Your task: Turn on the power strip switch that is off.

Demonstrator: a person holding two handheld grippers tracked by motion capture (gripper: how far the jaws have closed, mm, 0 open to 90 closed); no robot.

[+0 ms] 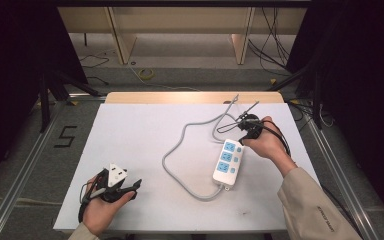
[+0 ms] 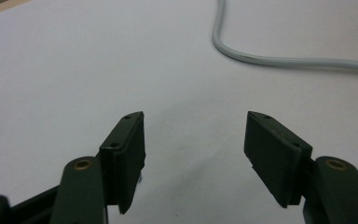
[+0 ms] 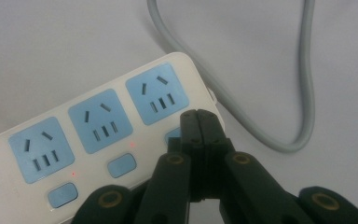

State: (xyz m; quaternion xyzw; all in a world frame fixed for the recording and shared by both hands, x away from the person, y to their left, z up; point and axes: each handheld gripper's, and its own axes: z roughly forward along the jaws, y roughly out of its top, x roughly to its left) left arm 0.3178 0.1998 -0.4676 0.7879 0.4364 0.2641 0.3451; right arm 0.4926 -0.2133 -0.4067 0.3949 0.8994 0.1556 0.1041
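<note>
A white power strip (image 1: 227, 162) with three blue sockets lies right of the table's centre. Its grey cable (image 1: 180, 145) loops left and back across the table. My right gripper (image 1: 243, 142) is at the strip's far end, jaws shut with nothing held. In the right gripper view the closed tips (image 3: 199, 116) lie over the blue switch button (image 3: 171, 136) beside the nearest socket; contact cannot be told. Two other buttons (image 3: 122, 165) show, with small red lights beside them. My left gripper (image 1: 135, 189) rests at the front left, open and holding nothing (image 2: 193, 149), with the cable (image 2: 270, 59) farther ahead.
The white table top (image 1: 130, 130) has a wooden strip along its far edge (image 1: 180, 97). Thin dark wires (image 1: 240, 107) lie at the back right near the right hand. Cables lie on the floor beyond the table (image 1: 145, 74).
</note>
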